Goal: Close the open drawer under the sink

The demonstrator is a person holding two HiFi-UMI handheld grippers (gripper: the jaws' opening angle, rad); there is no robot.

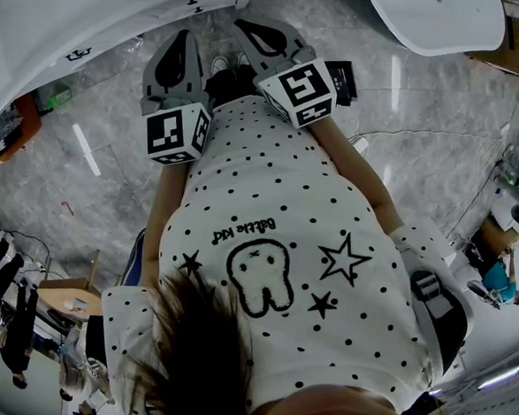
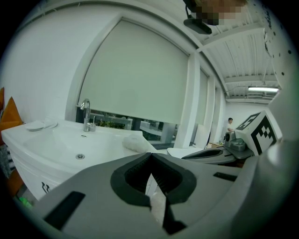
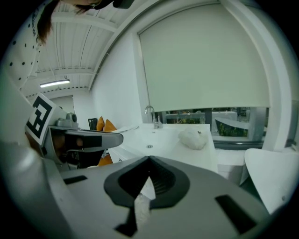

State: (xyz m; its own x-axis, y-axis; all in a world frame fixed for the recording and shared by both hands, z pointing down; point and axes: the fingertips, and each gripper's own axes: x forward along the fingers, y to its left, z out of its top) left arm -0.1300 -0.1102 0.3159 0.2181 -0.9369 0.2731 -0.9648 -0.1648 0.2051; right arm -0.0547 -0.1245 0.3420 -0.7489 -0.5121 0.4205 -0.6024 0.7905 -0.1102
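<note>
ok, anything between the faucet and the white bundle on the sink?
Nothing; just bare white sink between faucet and bundle, in the right gripper view.

The white sink [image 2: 56,140], a chrome tap [image 2: 86,114] at its back, tops a white cabinet front [image 2: 30,175]; whether its drawer stands open cannot be told.

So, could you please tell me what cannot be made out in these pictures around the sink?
- Cabinet front under the sink: left gripper view, mostly covered by the left gripper's own body; whether a drawer stands open cannot be told.
- Head view: that cabinet is cut off by the top-left edge.
- White lump on the sink top: right gripper view, too small to identify.
- Floor below the person: head view, hidden by the dotted shirt.
</note>
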